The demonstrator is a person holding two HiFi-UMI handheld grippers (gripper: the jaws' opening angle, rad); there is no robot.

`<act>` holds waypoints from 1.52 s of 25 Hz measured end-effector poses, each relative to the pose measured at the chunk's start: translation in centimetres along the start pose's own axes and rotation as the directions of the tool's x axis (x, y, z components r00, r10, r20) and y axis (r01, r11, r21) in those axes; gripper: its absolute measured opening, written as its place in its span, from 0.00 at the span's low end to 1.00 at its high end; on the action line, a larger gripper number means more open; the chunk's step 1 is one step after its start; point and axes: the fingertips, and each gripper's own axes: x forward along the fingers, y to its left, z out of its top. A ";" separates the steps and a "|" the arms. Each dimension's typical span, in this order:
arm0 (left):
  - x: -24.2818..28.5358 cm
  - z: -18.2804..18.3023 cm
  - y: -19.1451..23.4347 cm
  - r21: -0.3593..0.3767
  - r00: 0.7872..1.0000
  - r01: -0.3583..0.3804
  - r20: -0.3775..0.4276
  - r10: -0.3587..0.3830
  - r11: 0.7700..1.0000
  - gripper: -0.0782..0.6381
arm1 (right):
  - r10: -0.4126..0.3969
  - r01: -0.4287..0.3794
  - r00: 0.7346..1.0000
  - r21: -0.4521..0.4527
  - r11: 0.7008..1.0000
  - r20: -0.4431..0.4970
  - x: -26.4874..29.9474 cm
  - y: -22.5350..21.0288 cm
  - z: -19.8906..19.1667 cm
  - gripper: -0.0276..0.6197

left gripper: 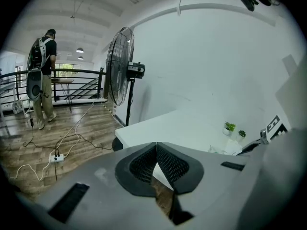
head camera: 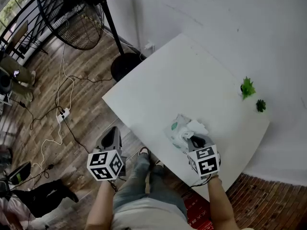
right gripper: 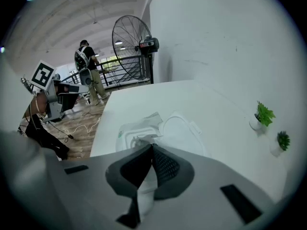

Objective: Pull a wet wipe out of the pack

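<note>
The wet wipe pack [head camera: 178, 130] lies near the front edge of the white table [head camera: 192, 80], with its round lid [right gripper: 181, 127] flipped open. My right gripper [head camera: 194, 141] hangs just over the pack's near side. In the right gripper view the pack [right gripper: 136, 131] sits right ahead of the right gripper [right gripper: 152, 146], whose jaws are shut on a white wet wipe [right gripper: 145, 188] that trails back between them. My left gripper [head camera: 112, 137] is off the table's left corner, over the floor. In its own view the left gripper [left gripper: 156, 145] is shut and holds nothing.
Two small green plants [head camera: 247, 87] [head camera: 260, 105] stand at the table's far right edge. A large standing fan [head camera: 72, 13] and its base [head camera: 125, 63] are beyond the table's left corner. Cables and a power strip [head camera: 63, 113] lie on the wooden floor. A person [left gripper: 42, 75] stands far off by a railing.
</note>
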 end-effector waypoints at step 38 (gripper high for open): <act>1.5 3.5 -5.4 0.067 0.984 0.171 0.031 -0.173 0.983 0.13 | -0.076 0.066 0.993 0.109 0.992 0.088 -4.7 -0.3 1.5 0.05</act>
